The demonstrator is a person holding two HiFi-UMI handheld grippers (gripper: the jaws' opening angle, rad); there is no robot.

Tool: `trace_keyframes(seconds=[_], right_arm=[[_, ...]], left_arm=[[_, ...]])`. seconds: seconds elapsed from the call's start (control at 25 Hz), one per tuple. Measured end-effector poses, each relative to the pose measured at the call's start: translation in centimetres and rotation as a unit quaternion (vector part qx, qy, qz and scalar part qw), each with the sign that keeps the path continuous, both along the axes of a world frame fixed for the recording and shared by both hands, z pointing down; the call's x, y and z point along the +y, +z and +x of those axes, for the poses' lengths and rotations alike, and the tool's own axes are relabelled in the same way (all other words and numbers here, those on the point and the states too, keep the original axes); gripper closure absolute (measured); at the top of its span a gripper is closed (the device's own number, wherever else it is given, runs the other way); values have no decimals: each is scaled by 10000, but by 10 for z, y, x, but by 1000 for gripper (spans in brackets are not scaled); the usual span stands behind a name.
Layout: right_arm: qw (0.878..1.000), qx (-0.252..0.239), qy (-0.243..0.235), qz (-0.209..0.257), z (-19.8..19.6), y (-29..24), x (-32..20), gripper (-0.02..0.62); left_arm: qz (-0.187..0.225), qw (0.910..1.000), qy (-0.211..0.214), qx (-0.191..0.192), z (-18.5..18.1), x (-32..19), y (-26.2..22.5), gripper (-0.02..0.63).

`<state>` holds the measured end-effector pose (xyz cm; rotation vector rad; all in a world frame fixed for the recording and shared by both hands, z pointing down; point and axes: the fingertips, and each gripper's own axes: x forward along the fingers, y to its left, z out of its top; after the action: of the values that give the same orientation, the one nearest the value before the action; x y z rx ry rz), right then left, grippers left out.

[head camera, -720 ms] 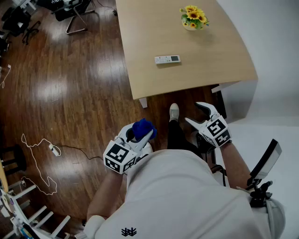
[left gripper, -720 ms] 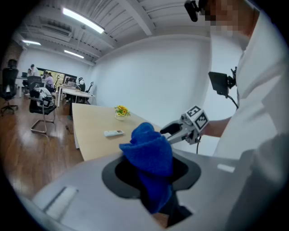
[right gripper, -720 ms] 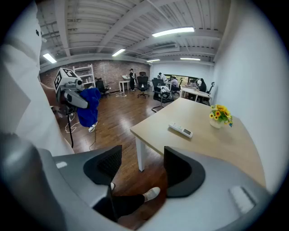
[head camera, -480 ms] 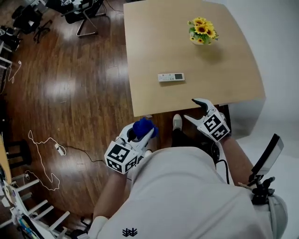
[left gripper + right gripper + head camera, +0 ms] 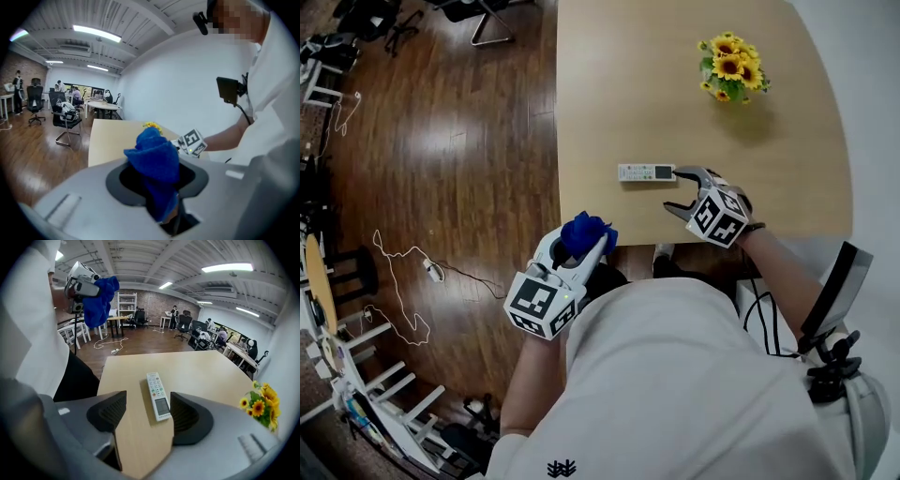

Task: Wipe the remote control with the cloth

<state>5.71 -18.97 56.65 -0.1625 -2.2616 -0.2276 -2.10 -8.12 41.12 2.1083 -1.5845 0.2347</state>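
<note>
A white remote control point(image 5: 645, 172) point(image 5: 156, 395) lies flat on the light wooden table point(image 5: 609, 84), near its front edge. My right gripper point(image 5: 680, 191) point(image 5: 146, 414) is open just right of the remote, over the table, with the remote's near end between the fingertips' line and nothing gripped. My left gripper point(image 5: 583, 242) point(image 5: 157, 180) is held off the table, over the floor near the table's front left corner, shut on a bunched blue cloth point(image 5: 585, 233) point(image 5: 153, 161). The cloth point(image 5: 99, 297) also shows in the right gripper view, up at the left.
A pot of yellow sunflowers point(image 5: 731, 64) point(image 5: 260, 405) stands at the table's far right. Dark wooden floor point(image 5: 441, 159) lies to the left, with a white cable point(image 5: 398, 281) on it. Office chairs point(image 5: 63, 117) and desks stand farther off.
The view has closed in on the table. My right gripper has moved forward from beside the legs to over the table next to the remote. The left gripper still holds the cloth.
</note>
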Motion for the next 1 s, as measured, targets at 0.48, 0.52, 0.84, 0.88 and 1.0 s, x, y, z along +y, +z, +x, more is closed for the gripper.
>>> trace_keyframes(seconds=[0.48, 0.52, 0.84, 0.88, 1.0], right_arm=[[9922, 670, -1033, -210, -65, 71, 8, 301], [9906, 742, -1128, -224, -66, 72, 12, 301], [9845, 905, -1386, -583, -59, 97, -5, 375], [9845, 905, -1373, -606, -60, 98, -7, 376], [9855, 1023, -1199, -628, -59, 88, -4, 377]], left_arm=[[-276, 9994, 166, 141, -53, 4, -1, 460], [-306, 9992, 200, 169, -55, 7, -3, 460], [-448, 9983, 299, 220, -52, -8, 20, 460], [-450, 9982, 318, 215, -53, -9, 22, 460], [-342, 9985, 384, 182, -58, -5, 8, 460]])
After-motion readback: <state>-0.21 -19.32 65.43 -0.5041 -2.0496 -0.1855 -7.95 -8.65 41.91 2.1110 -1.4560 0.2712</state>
